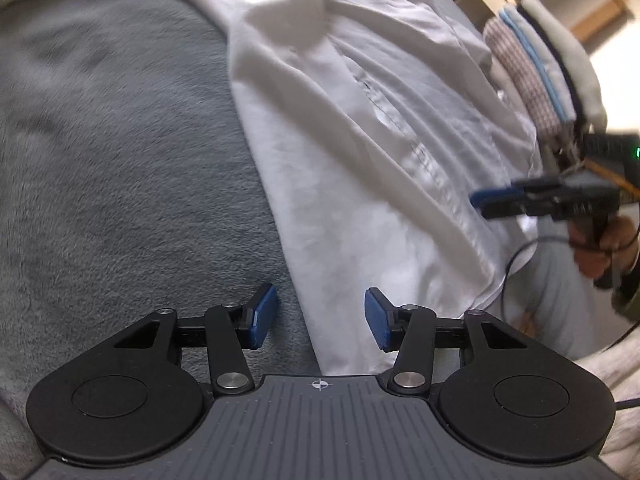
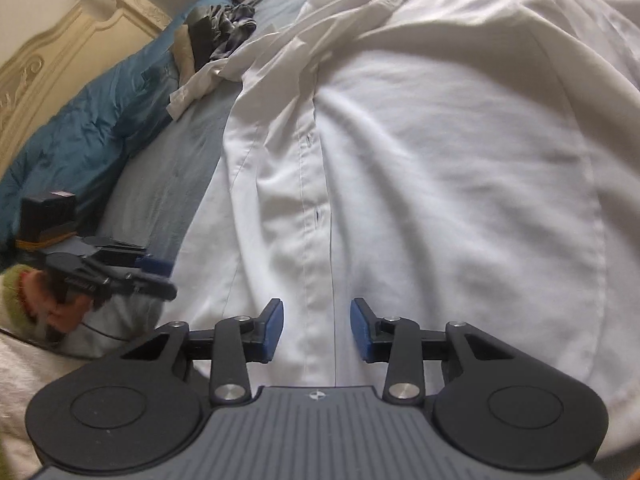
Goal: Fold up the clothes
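A white cotton button-front shirt (image 2: 420,168) is spread front-up on a grey plush blanket (image 1: 112,152), its buttoned placket (image 2: 316,216) running from six o'clock up toward twelve in the right wrist view. The cloth is rumpled into long soft ridges, and one sleeve (image 2: 280,52) is seen bunched toward eleven o'clock. No crease or doubled panel can be made out along either side, so the folding of this shirt is judged to be barely begun — laid out and roughly flattened, with sleeves, sides and the final halving all left to do.

The right gripper (image 2: 317,326) is held just above the lower front of the shirt, its blue pads (image 2: 362,330) set apart on either side of the placket with nothing caught between them. The left gripper (image 1: 321,316) is poised at the shirt's side edge, one blue pad over the blanket and the other over white cloth; its jaws are likewise spread and empty. Whether either pad touches the fabric cannot be told.

Further out, a stack of folded clothes (image 1: 540,68) — checked, pale blue, dark and white layers — is seen at two o'clock in the left wrist view, which suggests other garments are already finished. In the right wrist view a teal quilted cover (image 2: 84,128) lies at nine o'clock, a dark crumpled garment (image 2: 224,32) at eleven, and a cream carved headboard (image 2: 60,48) beyond.
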A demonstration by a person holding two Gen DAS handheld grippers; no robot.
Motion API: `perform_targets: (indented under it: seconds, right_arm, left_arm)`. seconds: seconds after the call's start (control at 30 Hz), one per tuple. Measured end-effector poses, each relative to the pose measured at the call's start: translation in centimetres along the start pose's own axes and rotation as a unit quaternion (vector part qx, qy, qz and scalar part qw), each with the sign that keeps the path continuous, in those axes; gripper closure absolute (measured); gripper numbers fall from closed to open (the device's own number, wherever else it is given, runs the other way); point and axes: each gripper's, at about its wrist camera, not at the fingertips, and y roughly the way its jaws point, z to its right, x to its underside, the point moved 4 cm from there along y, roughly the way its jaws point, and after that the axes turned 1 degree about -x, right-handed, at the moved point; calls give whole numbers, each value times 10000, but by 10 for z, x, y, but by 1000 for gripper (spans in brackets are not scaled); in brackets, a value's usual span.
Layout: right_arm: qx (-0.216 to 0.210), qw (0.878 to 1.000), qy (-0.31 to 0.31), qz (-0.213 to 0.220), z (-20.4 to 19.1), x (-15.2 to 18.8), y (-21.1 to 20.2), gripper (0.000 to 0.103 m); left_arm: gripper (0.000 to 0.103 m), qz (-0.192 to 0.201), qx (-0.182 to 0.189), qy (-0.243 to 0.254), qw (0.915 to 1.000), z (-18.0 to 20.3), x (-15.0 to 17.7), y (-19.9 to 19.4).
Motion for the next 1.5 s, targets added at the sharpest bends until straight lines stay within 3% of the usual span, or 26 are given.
perform_targets:
  seconds: [0.13,0.2,0.27,0.6,0.77,1.0,1.2,1.27,1.33,1.5]
  right_arm:
    - [308,9990,-295,-119,-5,1,17,71]
    - [398,9980,-476,-117,-9,2,17,92]
    - [409,9976,-559,-90,-12,3,14,102]
    - [489,9977,-98,450,-10,12,-17,103]
    - [504,9970,265,522,3,12,-15,103]
    - [699,9951,462,525,15,17,-20,103]
    - [798,9937,556,559,19,19,-21,103]
    - [817,9937,536,543,19,19,-18,103]
    - [816,9940,537,498,19,20,-16,103]
    - [586,9973,390,201,12,25,-14,103]
  left_arm:
    - [56,1,-140,303,9994,10,2,5]
    - [56,-22,-162,369,9992,11,6,4]
    - [56,-48,-170,401,9990,10,10,2]
    - [54,-109,-110,307,9994,3,18,-7]
    - [54,-213,-64,385,9990,5,25,-8]
    - [55,-69,-20,126,9999,6,28,-7]
    - [73,-81,19,356,9993,19,30,1]
    - [96,-89,-69,384,9992,21,31,5]
    - [102,-90,-122,362,9992,21,32,4]
    - [103,-484,110,160,9986,18,35,-19]
